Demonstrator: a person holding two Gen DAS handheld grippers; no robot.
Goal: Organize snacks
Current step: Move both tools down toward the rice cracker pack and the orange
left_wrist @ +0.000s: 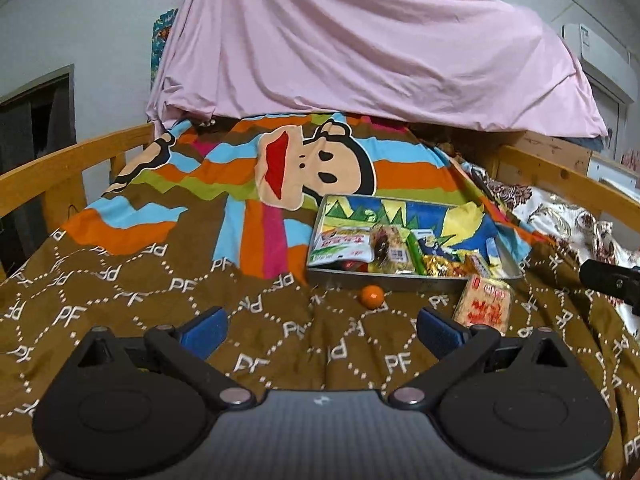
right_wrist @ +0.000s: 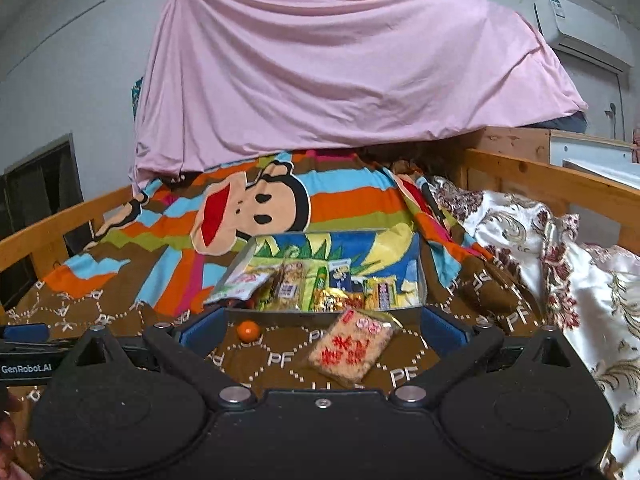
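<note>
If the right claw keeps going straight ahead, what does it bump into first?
Probably the rice cracker packet, lying on the brown blanket between the open right claw's fingers. The small orange ball sits a bit left of it, and the snack tin is just behind. Depth is hard to judge.

Both cameras sit low over the bed (left_wrist: 120, 280) and look forward along their own fingers, toward the pink sheet (left_wrist: 360, 40) hanging at the far end. The left wrist view stands more to the left, so the snack tray (left_wrist: 400, 276) lies right of its centre. The right wrist view is nearer to the tray (right_wrist: 280, 314) and faces it almost straight. Both views share the tray, the orange ball (left_wrist: 372, 295) and the rice cracker pack (right_wrist: 352, 350) before it.
</note>
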